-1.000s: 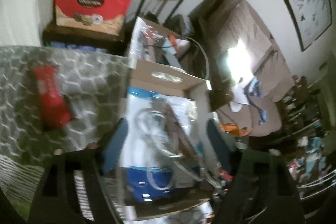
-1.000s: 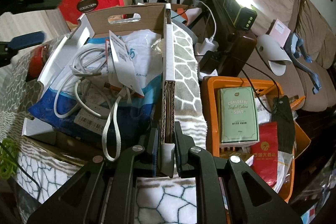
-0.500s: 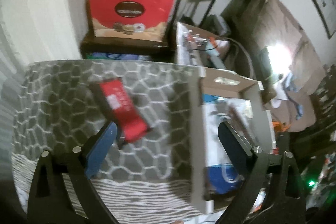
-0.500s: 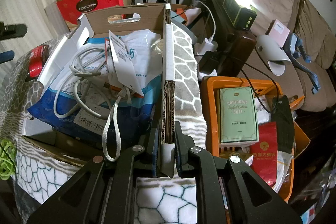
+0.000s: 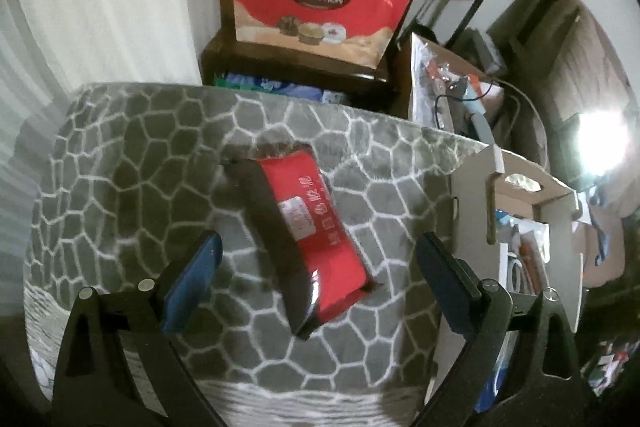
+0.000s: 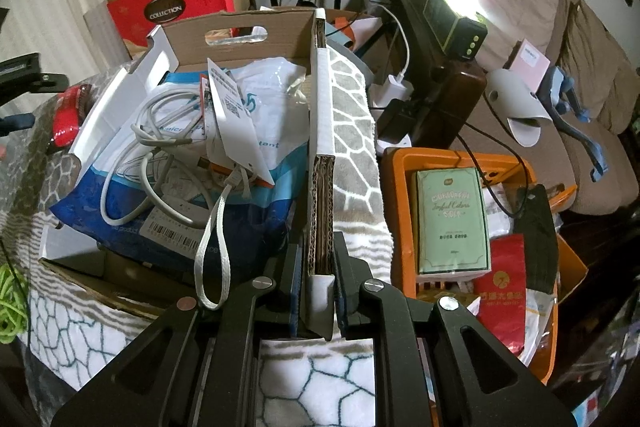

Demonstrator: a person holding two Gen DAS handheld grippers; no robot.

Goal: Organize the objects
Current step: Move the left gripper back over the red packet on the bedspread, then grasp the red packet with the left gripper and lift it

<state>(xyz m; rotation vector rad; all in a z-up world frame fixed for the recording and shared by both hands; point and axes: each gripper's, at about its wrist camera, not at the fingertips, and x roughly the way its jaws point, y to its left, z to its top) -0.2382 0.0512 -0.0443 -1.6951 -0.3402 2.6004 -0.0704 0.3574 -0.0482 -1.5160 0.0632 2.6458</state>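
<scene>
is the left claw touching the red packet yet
Apart. The left wrist view shows the open left claw straddling the red packet, with bare rug between each finger and the packet.

Red packet (image 5: 316,227): flat, glossy, rectangular, with a dark side edge and a small white label on its top face. It lies diagonally on the grey, white-veined table cover (image 5: 132,163), beside the cardboard box (image 6: 320,131). The box stands open-topped and is filled with white cables (image 6: 160,131) and plastic bags.
</scene>
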